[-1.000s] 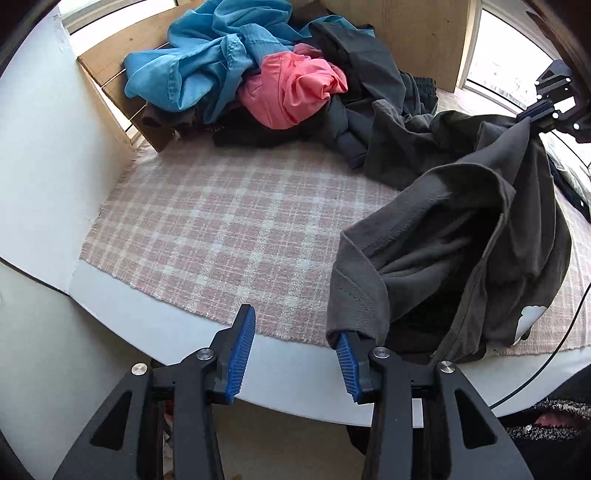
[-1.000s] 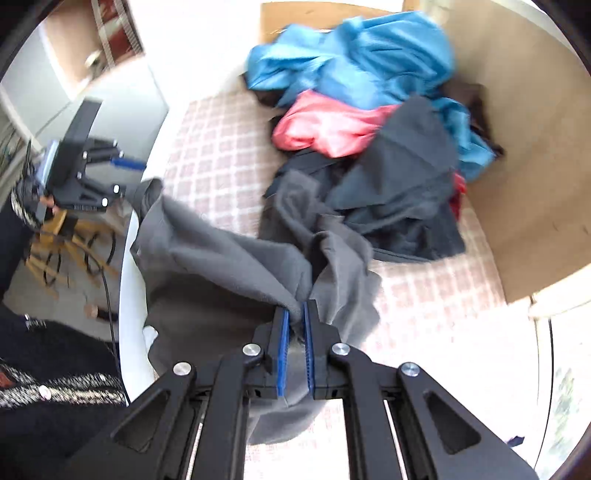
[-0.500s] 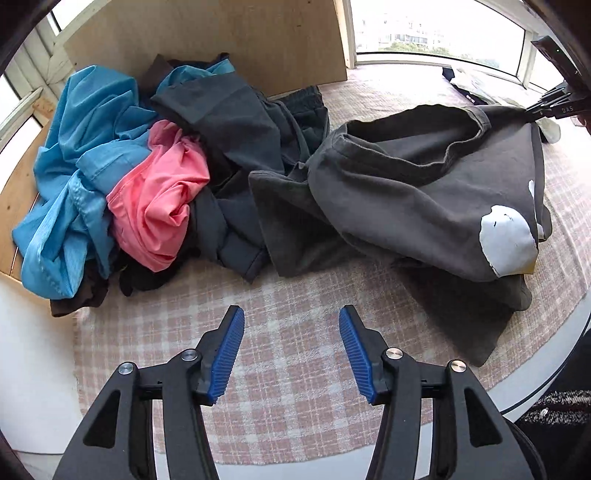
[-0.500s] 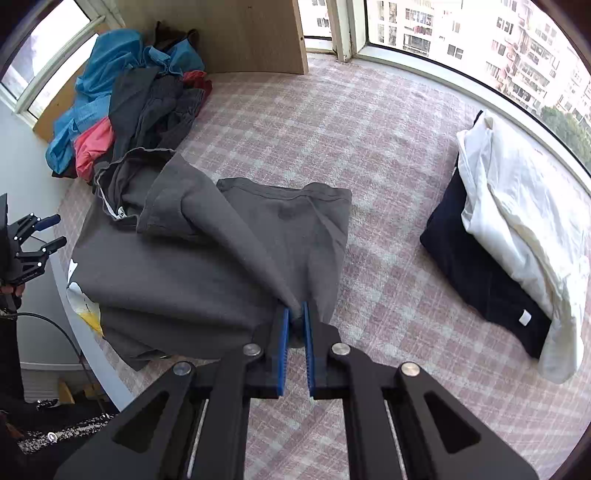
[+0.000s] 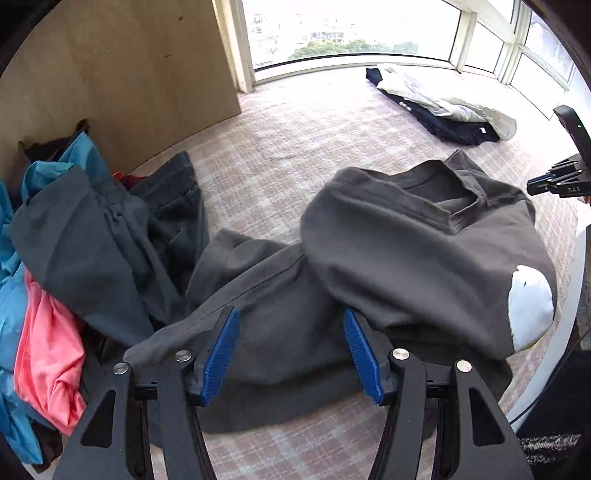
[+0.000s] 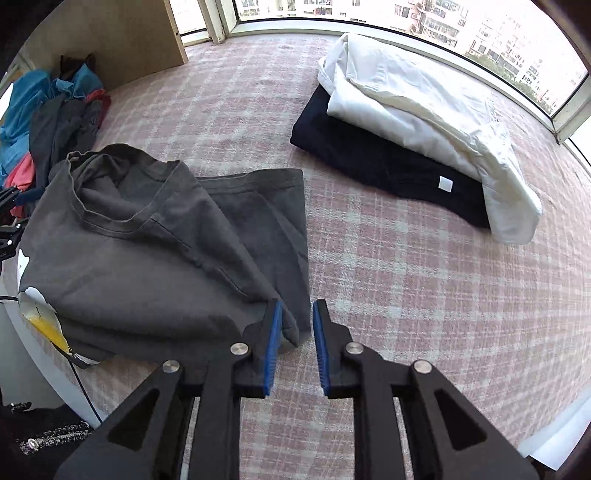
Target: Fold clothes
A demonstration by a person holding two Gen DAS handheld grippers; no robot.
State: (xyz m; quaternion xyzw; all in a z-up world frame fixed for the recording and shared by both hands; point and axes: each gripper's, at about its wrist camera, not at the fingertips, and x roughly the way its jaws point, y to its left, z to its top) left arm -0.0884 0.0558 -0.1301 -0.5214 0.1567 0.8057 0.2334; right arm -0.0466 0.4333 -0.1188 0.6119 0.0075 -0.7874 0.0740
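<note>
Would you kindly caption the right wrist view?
Open right tool beside crumpled dark grey T-shirt on pink checked cloth.

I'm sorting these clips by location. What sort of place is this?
Probably a home bay-window nook high in an apartment block: curved windows overlook other buildings, a pink checked cloth covers the surface, and a grey T-shirt lies beside folded clothes.

Matt dark grey cotton-like cloth in the T-shirt [image 6: 155,254], ribbed at the collar, with a smooth white print patch near its left edge. Woven pink-and-white checked tablecloth [image 6: 424,295], coarse in texture. Matt black plastic on the right gripper [image 6: 297,343] and left gripper [image 5: 291,350], ridged blue rubbery pads, shiny metal pins. Raw matt plywood board [image 5: 122,70] far left. Smooth white cloth [image 6: 413,99] folded over dark navy fabric [image 6: 373,158] far right.
</note>
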